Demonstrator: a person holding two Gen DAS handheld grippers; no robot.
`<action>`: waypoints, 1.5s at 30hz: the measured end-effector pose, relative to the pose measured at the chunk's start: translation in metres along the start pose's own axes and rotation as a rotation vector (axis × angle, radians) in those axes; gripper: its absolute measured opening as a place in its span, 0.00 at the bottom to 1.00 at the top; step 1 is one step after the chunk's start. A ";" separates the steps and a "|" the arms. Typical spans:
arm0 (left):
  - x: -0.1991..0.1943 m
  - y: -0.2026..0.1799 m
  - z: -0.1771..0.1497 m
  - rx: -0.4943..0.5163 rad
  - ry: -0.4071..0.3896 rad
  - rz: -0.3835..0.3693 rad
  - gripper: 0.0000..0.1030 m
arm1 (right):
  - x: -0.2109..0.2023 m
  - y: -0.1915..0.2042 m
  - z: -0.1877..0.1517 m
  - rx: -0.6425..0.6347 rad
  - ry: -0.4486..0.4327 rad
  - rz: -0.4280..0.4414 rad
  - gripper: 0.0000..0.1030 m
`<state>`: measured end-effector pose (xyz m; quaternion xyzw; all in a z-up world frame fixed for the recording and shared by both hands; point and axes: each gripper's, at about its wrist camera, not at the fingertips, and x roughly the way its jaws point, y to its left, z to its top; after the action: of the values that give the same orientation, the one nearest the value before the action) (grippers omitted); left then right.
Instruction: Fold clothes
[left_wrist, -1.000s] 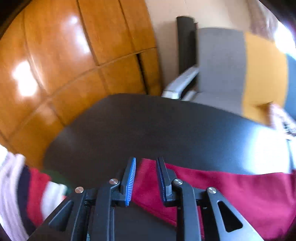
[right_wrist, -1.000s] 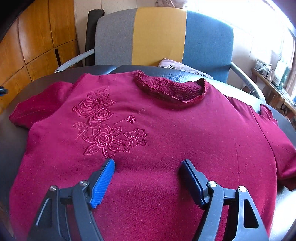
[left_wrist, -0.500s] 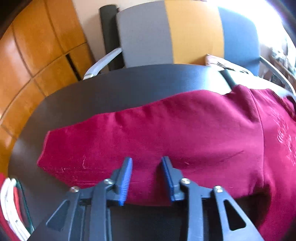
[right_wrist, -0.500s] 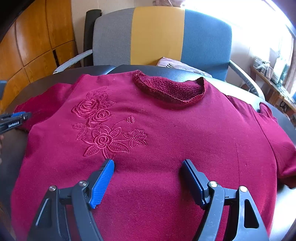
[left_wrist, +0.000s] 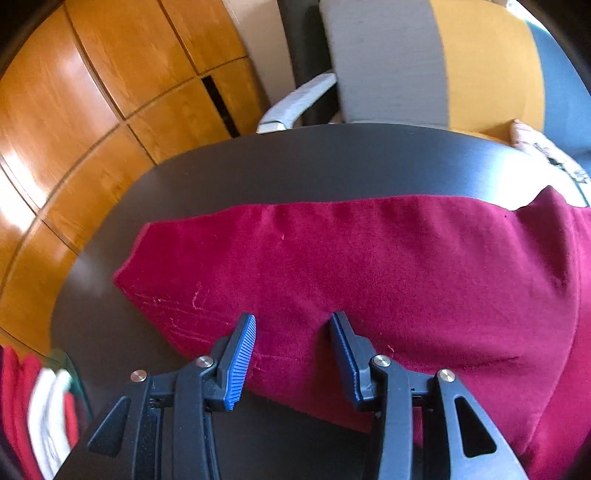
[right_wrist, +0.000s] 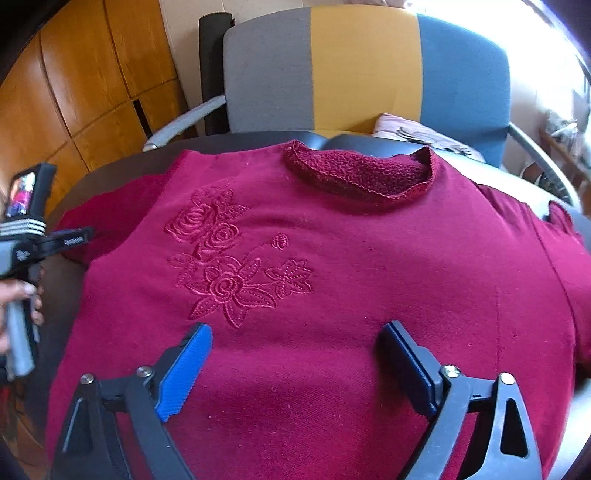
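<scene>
A dark red sweatshirt (right_wrist: 369, 280) with embroidered roses lies spread face up on a dark table (left_wrist: 332, 162), collar toward the chair. Its left sleeve (left_wrist: 332, 266) stretches across the left wrist view. My left gripper (left_wrist: 291, 325) is open, its fingers over the sleeve's near edge close to the cuff; it also shows at the left of the right wrist view (right_wrist: 70, 240). My right gripper (right_wrist: 295, 334) is wide open and empty above the lower middle of the sweatshirt's front.
A grey, yellow and blue armchair (right_wrist: 365, 70) stands behind the table with a pinkish cloth (right_wrist: 417, 133) on its seat. Wooden cabinets (left_wrist: 110, 92) fill the left. Striped red and white clothes (left_wrist: 40, 406) lie at the table's near left.
My left gripper has swung right from the table's bare left part onto the sleeve and has opened wider. My right gripper has stayed nearly still above the sweatshirt.
</scene>
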<state>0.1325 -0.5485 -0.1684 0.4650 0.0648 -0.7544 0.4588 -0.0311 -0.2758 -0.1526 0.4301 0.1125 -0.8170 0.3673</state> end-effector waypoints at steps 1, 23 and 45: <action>0.003 0.001 0.005 0.007 0.003 0.014 0.43 | 0.003 0.004 0.004 0.000 0.000 0.016 0.98; -0.136 -0.117 -0.098 0.163 -0.137 -0.481 0.30 | -0.109 -0.193 0.020 0.206 -0.203 -0.078 0.61; -0.123 -0.106 -0.107 0.063 -0.146 -0.533 0.56 | -0.015 -0.327 0.066 0.261 0.035 -0.320 0.10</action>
<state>0.1398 -0.3539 -0.1693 0.3900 0.1280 -0.8816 0.2329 -0.2945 -0.0705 -0.1437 0.4649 0.0791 -0.8649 0.1722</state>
